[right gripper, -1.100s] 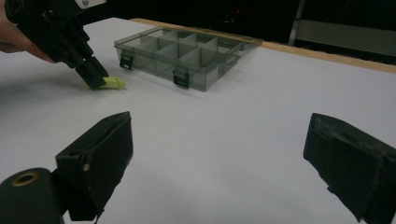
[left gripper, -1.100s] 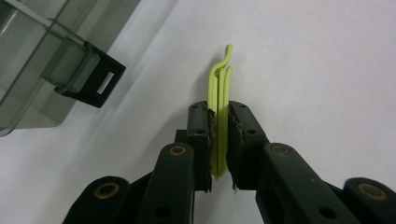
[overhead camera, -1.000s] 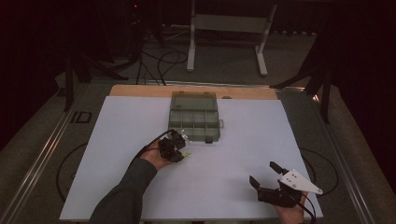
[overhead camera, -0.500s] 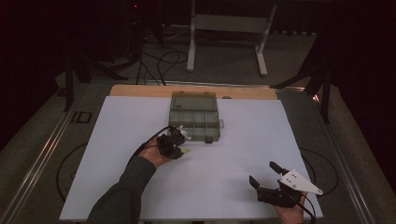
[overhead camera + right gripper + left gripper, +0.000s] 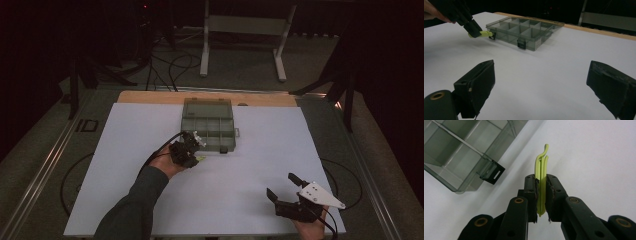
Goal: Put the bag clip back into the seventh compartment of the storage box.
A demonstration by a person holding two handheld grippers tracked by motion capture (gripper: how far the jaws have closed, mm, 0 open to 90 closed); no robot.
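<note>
My left gripper [image 5: 541, 182] is shut on a slim yellow-green plastic clip [image 5: 541, 165], which sticks out past the jaw tips just above the white sheet. From above, the left gripper [image 5: 194, 156] hovers at the front left corner of a clear grey compartment box [image 5: 186, 112]. That box [image 5: 439, 173] has black latches [image 5: 495, 173] on its front wall. My right gripper [image 5: 281, 185] rests near the front right of the sheet, open with nothing between its jaws. In the right gripper view my right gripper [image 5: 541, 75] faces the box [image 5: 537, 41], the left gripper [image 5: 472, 30] and the clip [image 5: 484, 33].
A white sheet [image 5: 260, 150] covers the table, with a wooden strip [image 5: 150, 96] along its far edge. A metal stand [image 5: 245, 25] and cables [image 5: 165, 60] lie on the dark floor beyond. A person's sleeve [image 5: 130, 210] reaches in from the bottom left.
The left gripper has edged slightly toward the box's front corner with the clip still in it. The right gripper has stayed where it was.
</note>
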